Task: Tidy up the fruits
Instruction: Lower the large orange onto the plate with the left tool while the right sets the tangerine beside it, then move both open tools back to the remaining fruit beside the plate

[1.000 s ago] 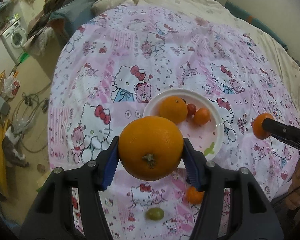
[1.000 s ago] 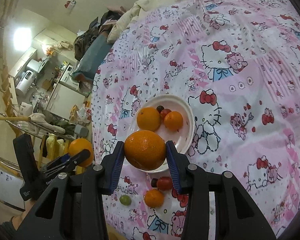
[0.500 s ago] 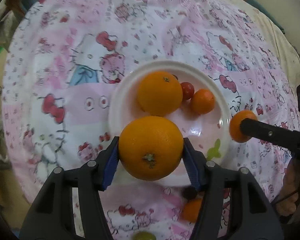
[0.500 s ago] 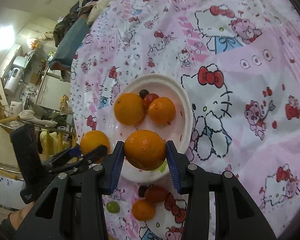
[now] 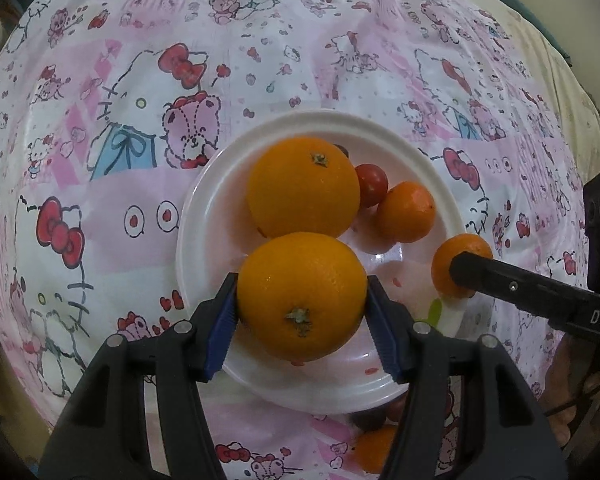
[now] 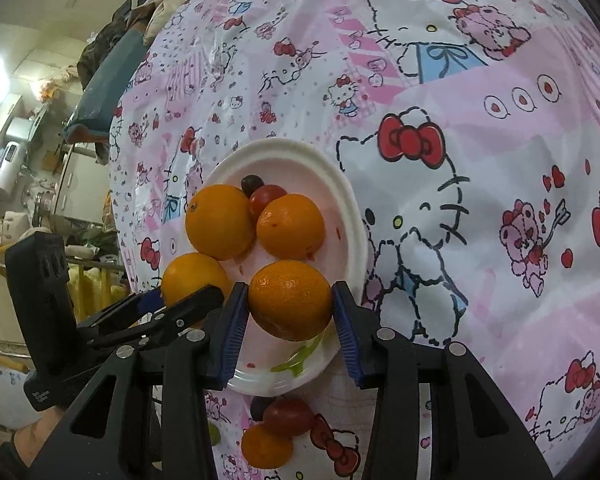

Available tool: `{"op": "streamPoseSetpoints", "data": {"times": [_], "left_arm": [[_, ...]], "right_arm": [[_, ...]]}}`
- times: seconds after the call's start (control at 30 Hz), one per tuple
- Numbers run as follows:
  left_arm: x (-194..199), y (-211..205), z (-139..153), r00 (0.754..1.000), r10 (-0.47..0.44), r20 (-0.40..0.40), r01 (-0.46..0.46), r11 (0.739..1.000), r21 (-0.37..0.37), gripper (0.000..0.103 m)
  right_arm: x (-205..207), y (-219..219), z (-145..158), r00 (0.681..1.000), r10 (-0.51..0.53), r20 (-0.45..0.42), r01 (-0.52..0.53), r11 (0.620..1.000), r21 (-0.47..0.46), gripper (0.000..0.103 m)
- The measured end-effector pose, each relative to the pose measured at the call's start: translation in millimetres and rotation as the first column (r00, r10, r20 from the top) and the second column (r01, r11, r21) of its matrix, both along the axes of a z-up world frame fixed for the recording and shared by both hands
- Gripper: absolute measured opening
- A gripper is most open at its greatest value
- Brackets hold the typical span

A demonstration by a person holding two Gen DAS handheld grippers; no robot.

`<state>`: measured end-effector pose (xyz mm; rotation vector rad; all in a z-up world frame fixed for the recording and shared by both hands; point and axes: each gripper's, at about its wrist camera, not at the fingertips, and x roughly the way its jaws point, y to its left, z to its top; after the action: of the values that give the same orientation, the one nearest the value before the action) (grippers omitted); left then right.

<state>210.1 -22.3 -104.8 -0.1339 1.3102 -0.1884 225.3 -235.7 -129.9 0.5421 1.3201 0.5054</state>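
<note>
plate (image 5: 204,208) | holds large orange (image 5: 303,186), tomato (image 5: 372,190), mandarin (image 5: 406,212)

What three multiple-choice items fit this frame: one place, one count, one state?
1. The left claw's big orange hangs:
A over the plate
B over bare cloth
C above the floor

2. Orange-coloured fruits lying loose in the plate:
A one
B two
C four

3. The right claw is:
A open, empty
B shut on a banana
C shut on a small orange

Answers:
1 A: the white rim shows on both sides of the held fruit.
2 B: a resting orange and a tangerine lie there, with a tomato between them.
3 C: both blue pads press its sides.
</note>
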Motion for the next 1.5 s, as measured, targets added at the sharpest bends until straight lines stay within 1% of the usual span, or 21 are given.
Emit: {"op": "streamPoseSetpoints", "data": {"times": [0.17,0.3,0.47,0.6,0.63,0.67,0.73,0.87,0.93,1.0,1.07,1.13,1.27,1.43,1.5], "left_arm": [[0,0,0,1.000,-0.005,-0.001,0.005,1.000,-0.002,0.058],[2,0,-5,1.000,-0.009,-0.017,0.009,1.000,-0.004,0.058],[1,-2,-6,1.000,-0.010,-0.004,0.011,1.000,0.017,0.059],[1,-1,-6,1.000,-0.014,-0.003,0.014,1.000,0.016,0.059],[1,-1,-6,1.000,-0.015,0.001,0.015,1.000,0.014,0.062],[1,-1,-5,1.000,-0.014,0.006,0.014,1.000,0.016,0.074],[0,1,-3,1.000,-0.013,0.021,0.012,1.000,0.010,0.090],[-2,2,5,0.999,-0.010,0.051,0.009,1.000,0.013,0.090],[-3,2,8,0.998,-0.012,0.066,0.010,1.000,0.028,0.090],[-6,5,12,0.996,0.003,0.086,-0.006,0.999,0.034,0.090],[-7,6,16,0.996,0.012,0.091,-0.014,1.000,0.025,0.090],[-9,7,22,0.993,0.023,0.113,-0.028,0.999,0.037,0.090],[-14,9,36,0.987,0.039,0.155,-0.045,0.998,0.035,0.090],[-22,14,53,0.972,0.064,0.227,-0.077,0.996,0.049,0.090],[-24,13,56,0.968,0.053,0.246,-0.072,0.995,0.068,0.090]], "right_arm": [[-1,0,-1,1.000,-0.004,-0.007,0.004,1.000,0.002,0.045],[-2,3,2,1.000,0.013,0.011,-0.012,1.000,-0.013,0.046],[-1,3,8,1.000,0.003,0.029,-0.003,1.000,0.011,0.046],[-1,1,10,0.999,-0.004,0.034,0.003,1.000,0.022,0.046],[0,1,11,0.999,-0.005,0.036,0.004,1.000,0.020,0.046],[0,0,11,0.999,-0.007,0.036,0.007,1.000,0.021,0.046],[1,-1,11,0.999,-0.014,0.032,0.013,1.000,0.024,0.047],[1,-1,15,0.999,-0.014,0.046,0.014,1.000,0.008,0.055],[0,-2,18,0.998,-0.016,0.056,0.016,1.000,0.007,0.059],[0,-3,21,0.998,-0.019,0.066,0.019,1.000,0.003,0.064],[1,-6,23,0.997,-0.026,0.071,0.026,1.000,0.003,0.065],[1,-8,24,0.997,-0.039,0.070,0.039,0.999,0.009,0.065],[0,-9,34,0.994,-0.040,0.104,0.040,0.999,0.007,0.065],[-6,-17,42,0.991,-0.060,0.115,0.059,0.998,0.015,0.065],[-10,-18,47,0.990,-0.064,0.126,0.063,0.998,0.015,0.065]]}}
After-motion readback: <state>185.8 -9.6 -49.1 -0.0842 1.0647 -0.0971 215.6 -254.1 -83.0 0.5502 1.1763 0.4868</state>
